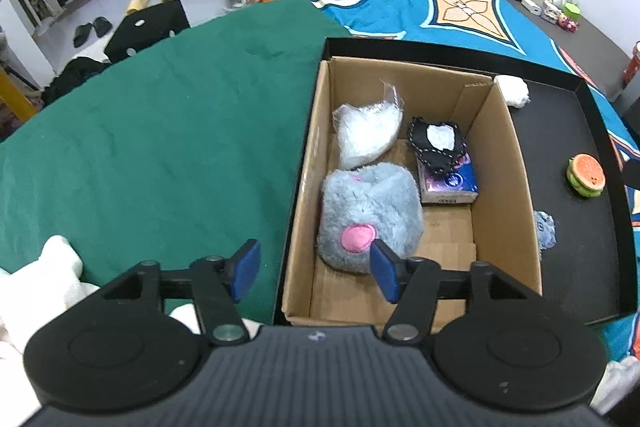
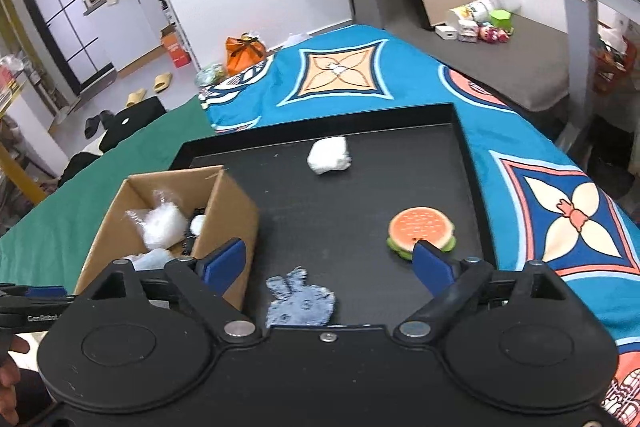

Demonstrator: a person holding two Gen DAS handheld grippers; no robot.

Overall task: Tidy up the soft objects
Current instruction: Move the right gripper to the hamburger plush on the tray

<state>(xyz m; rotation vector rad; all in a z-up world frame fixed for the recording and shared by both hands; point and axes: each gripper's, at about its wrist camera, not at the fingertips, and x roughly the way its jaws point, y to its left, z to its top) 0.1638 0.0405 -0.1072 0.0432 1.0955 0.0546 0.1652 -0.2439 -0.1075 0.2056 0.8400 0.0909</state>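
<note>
I am hovering the right gripper [image 2: 328,261], jaws wide and empty, over the blue toy [image 2: 301,303] at the tray's [image 2: 460,131] near edge beside the box [image 2: 236,223], aiming to pinch its middle; left gripper [image 1: 314,273] is hanging open, empty.

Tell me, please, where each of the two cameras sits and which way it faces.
Left wrist: on the left tongs, open, looking down into the cardboard box with the grey plush.
Right wrist: on the right tongs, open, over the black tray, facing the burger toy, the blue cloth toy and the white wad; a hand shows at left.
Shared: box, tray, burger toy, white wad, blue cloth toy.
</note>
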